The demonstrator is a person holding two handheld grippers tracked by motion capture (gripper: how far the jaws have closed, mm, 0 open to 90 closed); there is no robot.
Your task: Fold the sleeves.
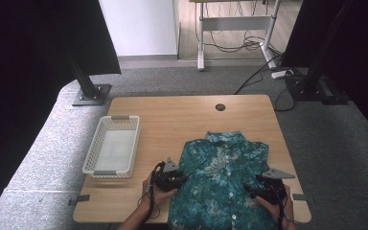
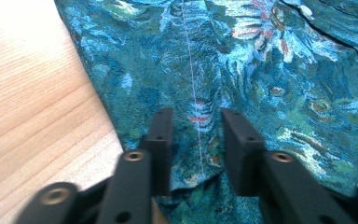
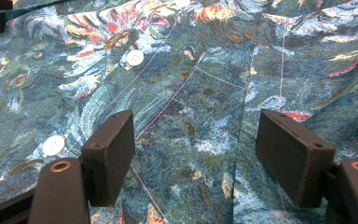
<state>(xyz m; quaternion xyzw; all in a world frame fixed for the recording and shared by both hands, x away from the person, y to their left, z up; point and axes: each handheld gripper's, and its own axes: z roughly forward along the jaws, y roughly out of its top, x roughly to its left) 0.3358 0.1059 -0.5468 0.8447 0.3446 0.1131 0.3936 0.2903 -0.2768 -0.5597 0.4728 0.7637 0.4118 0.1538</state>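
Note:
A teal floral button-up shirt (image 1: pixel 220 177) lies flat on the wooden table (image 1: pixel 172 120), collar away from me. My left gripper (image 1: pixel 181 180) is at the shirt's left edge. In the left gripper view its jaws (image 2: pixel 196 128) stand fairly close together astride a low ridge of cloth with a stitched seam (image 2: pixel 191 70), and I cannot see the pads pressing on it. My right gripper (image 1: pixel 252 189) sits low over the shirt's right side. Its jaws (image 3: pixel 196 137) are wide apart above flat cloth near two white buttons (image 3: pixel 134 57).
A white mesh basket (image 1: pixel 89 158) stands on the table to the left of the shirt. A round cable hole (image 1: pixel 220 107) is near the far edge. Bare wood (image 2: pixel 32 93) lies left of the shirt.

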